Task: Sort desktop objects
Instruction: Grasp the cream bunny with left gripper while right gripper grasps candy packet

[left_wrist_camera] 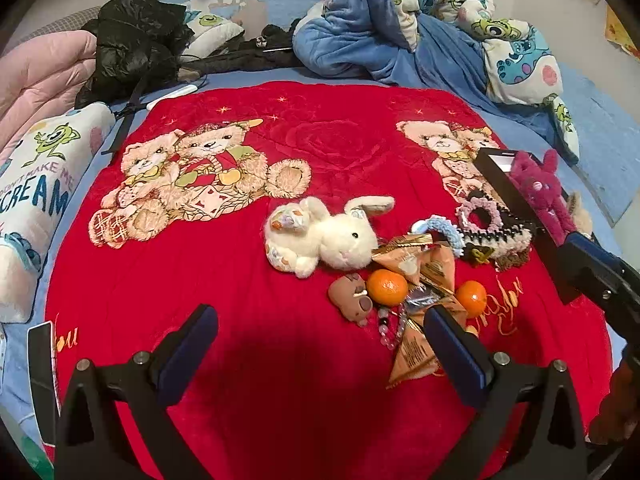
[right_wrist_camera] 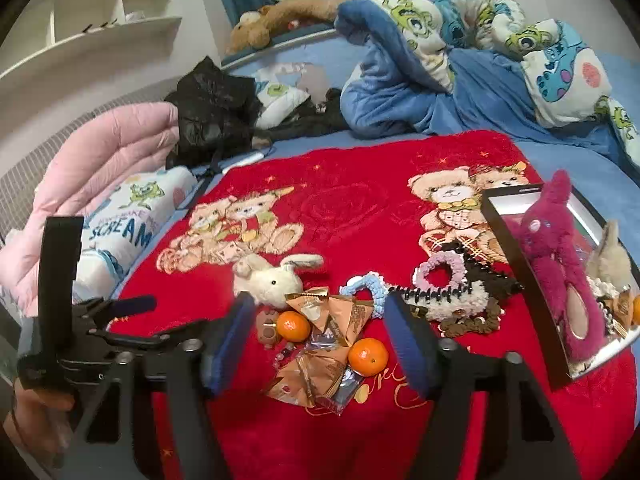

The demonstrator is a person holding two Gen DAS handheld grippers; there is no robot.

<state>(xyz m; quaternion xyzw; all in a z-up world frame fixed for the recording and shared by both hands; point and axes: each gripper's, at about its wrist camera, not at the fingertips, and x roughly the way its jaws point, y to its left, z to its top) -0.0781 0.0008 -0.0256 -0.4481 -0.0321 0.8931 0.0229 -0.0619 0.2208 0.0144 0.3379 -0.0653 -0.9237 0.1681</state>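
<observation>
Lying on red blanket (left_wrist_camera: 200, 300) — two tangerines (left_wrist_camera: 387, 287), one white bunny (left_wrist_camera: 328, 236); both jaws apart, empty.

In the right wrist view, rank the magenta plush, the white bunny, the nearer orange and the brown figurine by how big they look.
Largest to smallest:
1. magenta plush
2. white bunny
3. nearer orange
4. brown figurine, partly hidden, so its rank is unsure.

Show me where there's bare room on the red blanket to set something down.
Free: the red blanket below the printed bears, left of the white plush rabbit. Crowded: around the two oranges, snack packets and hair ties beside the box.
</observation>
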